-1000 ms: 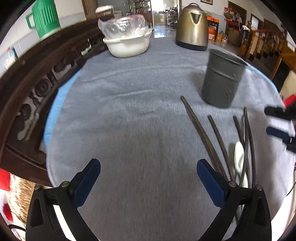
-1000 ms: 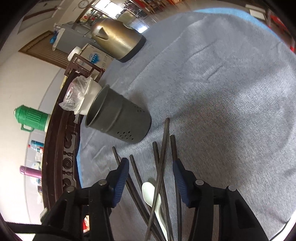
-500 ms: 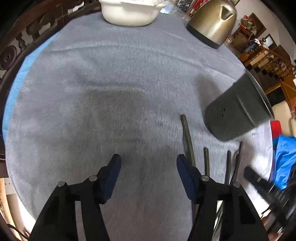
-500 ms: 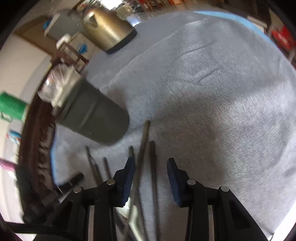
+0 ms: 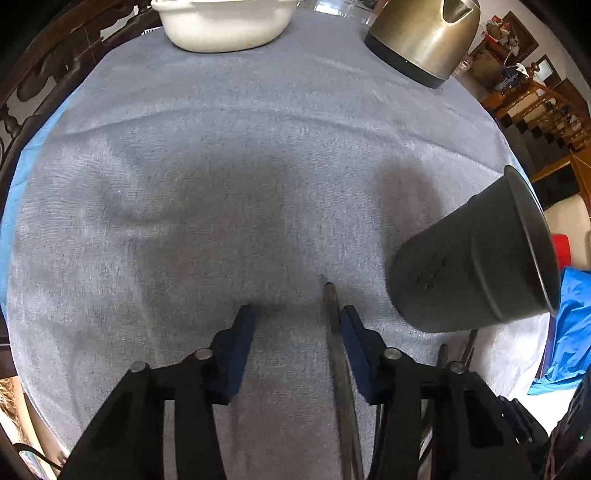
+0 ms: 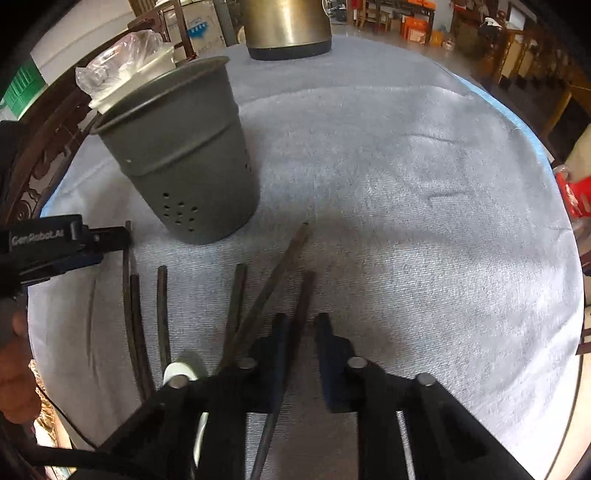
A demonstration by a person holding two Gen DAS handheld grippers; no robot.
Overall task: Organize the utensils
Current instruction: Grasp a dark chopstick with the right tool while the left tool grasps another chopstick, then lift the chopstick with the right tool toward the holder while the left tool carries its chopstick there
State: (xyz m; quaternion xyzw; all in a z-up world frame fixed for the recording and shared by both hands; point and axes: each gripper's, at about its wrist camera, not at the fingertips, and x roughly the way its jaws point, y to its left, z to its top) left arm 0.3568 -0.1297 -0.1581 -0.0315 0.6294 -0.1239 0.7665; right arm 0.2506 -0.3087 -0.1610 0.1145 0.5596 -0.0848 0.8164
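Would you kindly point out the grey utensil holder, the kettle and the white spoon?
utensil holder (image 6: 184, 158), right wrist view, side wall.
kettle (image 5: 424, 33), left wrist view, metal body.
white spoon (image 6: 180, 370), right wrist view, bowl.

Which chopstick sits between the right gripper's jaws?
The rightmost chopstick, just right of the long slanted one; the right gripper jaws are closing around it.

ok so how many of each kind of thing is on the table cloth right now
chopsticks: 6
white spoon: 1
grey utensil holder: 1
metal kettle: 1
white basin: 1
total: 10
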